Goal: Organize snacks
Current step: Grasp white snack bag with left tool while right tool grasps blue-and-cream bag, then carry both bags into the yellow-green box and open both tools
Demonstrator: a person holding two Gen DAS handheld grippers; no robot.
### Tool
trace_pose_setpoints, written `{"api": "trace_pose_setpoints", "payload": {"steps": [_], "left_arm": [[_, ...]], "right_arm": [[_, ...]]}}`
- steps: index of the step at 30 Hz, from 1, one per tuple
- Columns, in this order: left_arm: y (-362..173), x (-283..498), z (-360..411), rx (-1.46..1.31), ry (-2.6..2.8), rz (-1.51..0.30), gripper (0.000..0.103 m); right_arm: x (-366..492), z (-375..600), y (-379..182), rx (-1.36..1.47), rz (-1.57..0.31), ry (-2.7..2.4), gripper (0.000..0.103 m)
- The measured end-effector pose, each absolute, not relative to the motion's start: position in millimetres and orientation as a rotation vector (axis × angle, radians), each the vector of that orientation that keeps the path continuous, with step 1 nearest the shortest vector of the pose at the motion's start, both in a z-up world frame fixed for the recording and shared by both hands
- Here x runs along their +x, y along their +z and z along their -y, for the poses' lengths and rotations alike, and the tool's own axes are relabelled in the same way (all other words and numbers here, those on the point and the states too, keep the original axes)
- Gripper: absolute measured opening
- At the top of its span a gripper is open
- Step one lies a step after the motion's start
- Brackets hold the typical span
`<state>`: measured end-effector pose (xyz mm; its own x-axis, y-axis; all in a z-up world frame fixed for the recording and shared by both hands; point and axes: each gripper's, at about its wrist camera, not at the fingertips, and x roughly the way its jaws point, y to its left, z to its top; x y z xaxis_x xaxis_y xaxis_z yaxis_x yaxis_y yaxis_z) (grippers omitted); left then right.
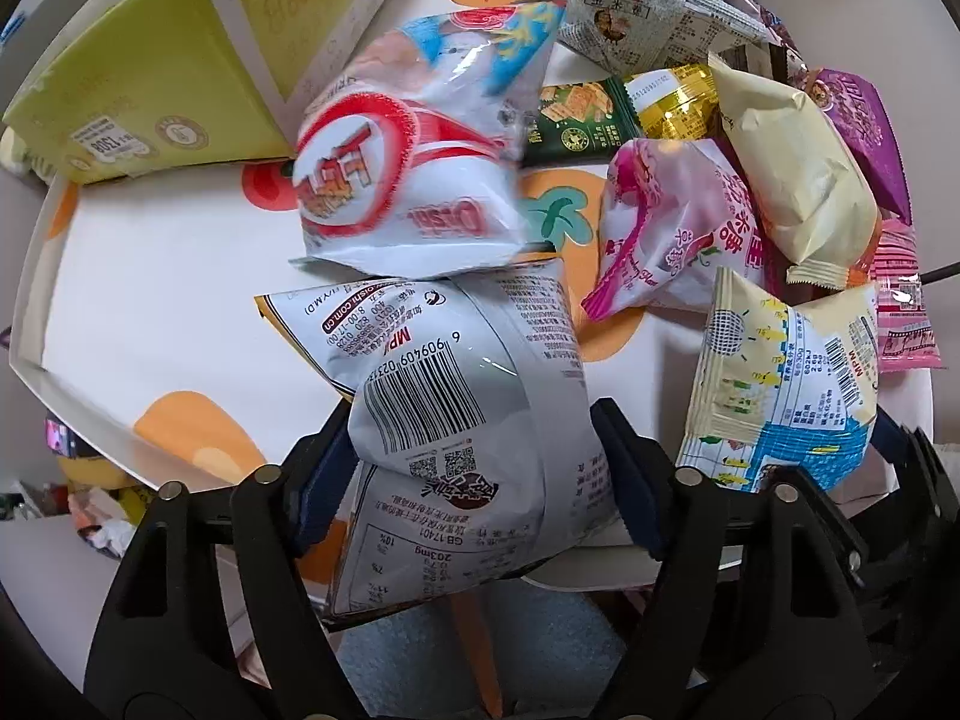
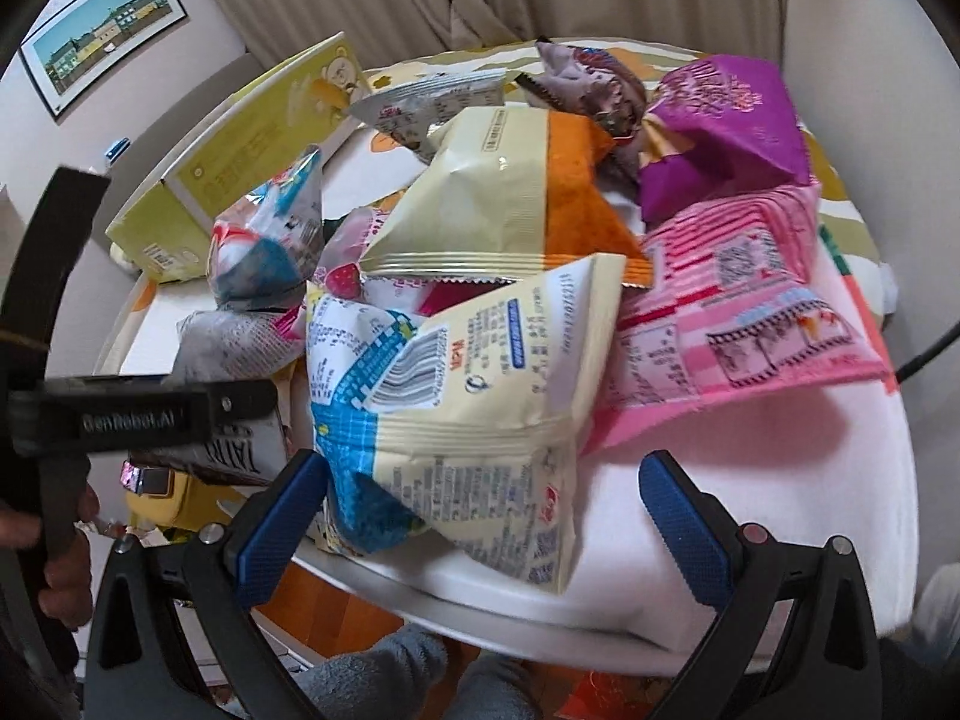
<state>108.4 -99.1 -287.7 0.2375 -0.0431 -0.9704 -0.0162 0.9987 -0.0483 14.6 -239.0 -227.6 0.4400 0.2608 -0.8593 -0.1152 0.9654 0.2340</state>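
My left gripper [image 1: 474,480] is shut on a white snack bag with a barcode [image 1: 468,396] at the tray's near edge. Beyond it lies a white and red Oishi bag [image 1: 414,174]. To the right lies a pile: a pink strawberry bag [image 1: 678,228], a cream bag [image 1: 792,174], a purple bag [image 1: 864,126] and a cream and blue bag [image 1: 780,384]. My right gripper [image 2: 486,522] is open, its jaws on either side of the cream and blue bag [image 2: 474,372]. A pink bag [image 2: 738,324] and a cream and orange bag [image 2: 510,198] lie behind it.
The snacks lie on a white tray with fruit print [image 1: 150,276], seen also in the right wrist view [image 2: 780,510]. A yellow-green carton [image 1: 144,72] lies at the tray's far left. The left gripper's body [image 2: 138,414] shows at the left of the right wrist view. Curtains hang behind.
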Motion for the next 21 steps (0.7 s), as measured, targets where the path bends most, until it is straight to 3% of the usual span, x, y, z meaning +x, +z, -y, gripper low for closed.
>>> {"api": "trace_pose_setpoints", "payload": {"steps": [14,17,21], "left_arm": [[-281,88,95,-0.039,-0.050,-1.306,0.068],[-278,85,98,-0.030,-0.059,-1.304,0.068],[-271,79,98,-0.019,-0.064,-1.299,0.068]], "right_arm": [[46,222,-245,0.178,-1.123,0.280,0.102],[47,217,-244,0.187,-1.124,0.296,0.082],[43,218,-239,0.200,-1.113,0.299,0.071]]}}
